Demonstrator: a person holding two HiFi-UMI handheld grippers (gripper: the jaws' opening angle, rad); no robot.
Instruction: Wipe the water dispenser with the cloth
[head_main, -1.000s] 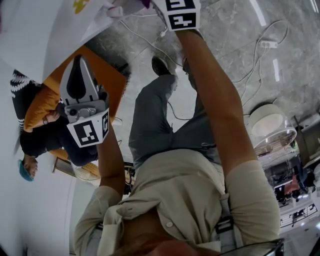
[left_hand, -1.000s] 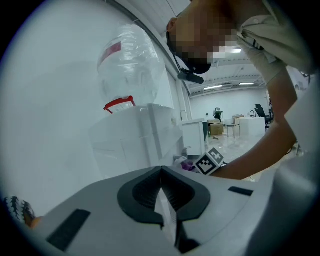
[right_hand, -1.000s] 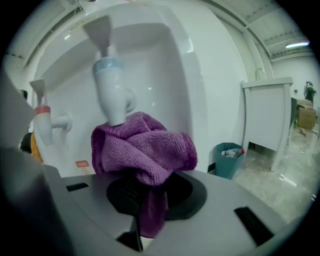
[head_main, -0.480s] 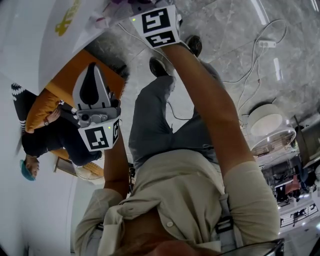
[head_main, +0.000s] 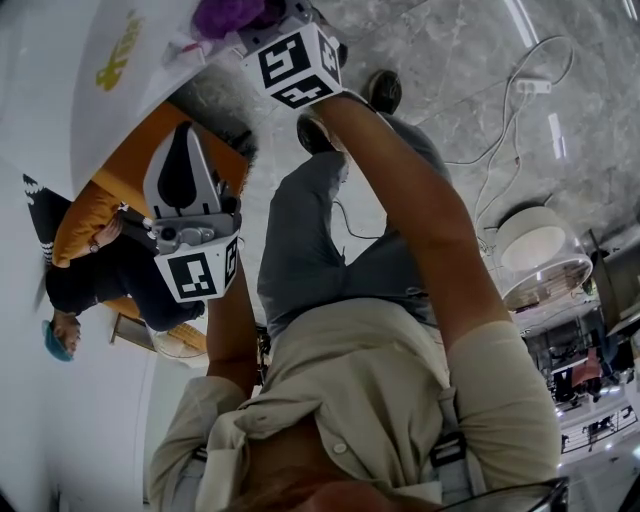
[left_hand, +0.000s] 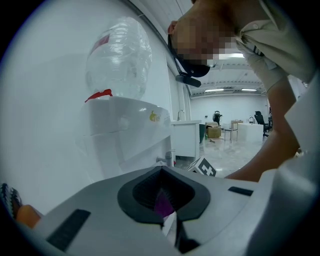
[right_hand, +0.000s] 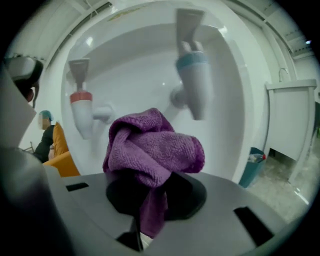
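The white water dispenser (head_main: 60, 70) fills the head view's top left. In the left gripper view the dispenser (left_hand: 125, 135) carries a clear bottle (left_hand: 120, 60). My right gripper (head_main: 255, 18) is shut on a bunched purple cloth (head_main: 222, 14) held close to the dispenser's front. In the right gripper view the cloth (right_hand: 152, 150) sits just before the recess, between the red tap (right_hand: 81, 112) and the blue tap (right_hand: 194, 85). Whether it touches the wall I cannot tell. My left gripper (head_main: 183, 140) hangs lower left, jaws together and nothing in them.
A person sits on an orange seat (head_main: 110, 190) beside the dispenser. Cables (head_main: 500, 110) and a power block lie on the grey marble floor. A round white unit (head_main: 540, 250) stands at the right. A teal bin (right_hand: 252, 162) and a white cabinet (left_hand: 187, 137) are near the dispenser.
My right gripper has come down and left in the head view, bringing the purple cloth into sight at the dispenser. The left gripper shifted slightly right, then held still.
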